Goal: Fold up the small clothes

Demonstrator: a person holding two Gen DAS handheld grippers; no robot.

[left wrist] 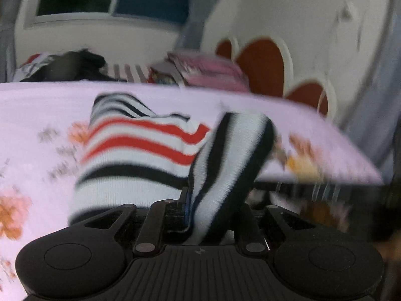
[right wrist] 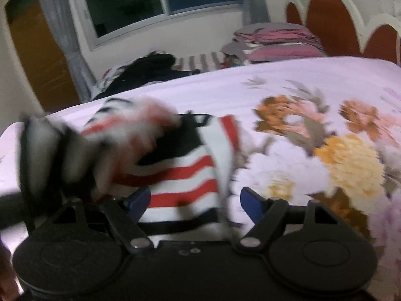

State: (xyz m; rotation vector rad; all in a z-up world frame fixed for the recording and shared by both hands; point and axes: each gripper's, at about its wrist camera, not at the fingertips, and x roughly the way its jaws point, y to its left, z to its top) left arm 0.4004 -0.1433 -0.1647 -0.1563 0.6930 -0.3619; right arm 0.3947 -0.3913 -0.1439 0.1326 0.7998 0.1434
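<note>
On the far left of the bed, near the window, lies a dark heap of clothes (right wrist: 147,67), not yet folded as far as I can judge. Nearer, on the floral bedsheet (right wrist: 300,80), is the striped garment (right wrist: 185,175), white with red and black stripes. The left gripper (left wrist: 193,200) has its fingers pressed together on one edge of this garment, and that edge rises from the sheet and bends over the rest of the cloth. In the right wrist view a blurred gloved hand (right wrist: 130,140) holds the garment's left part. The right gripper (right wrist: 195,200) is spread, with its blue pads (right wrist: 253,203) on either side of the near edge of the garment, and they do not press on it. On the far right, beside the headboard (right wrist: 330,22), stands a stack of folded pink cloths (right wrist: 275,42).

I judge that the fold of this garment is only in progress: one edge is lifted, and the cloth is not yet laid flat and tidy. The dark heap probably remains to do.
</note>
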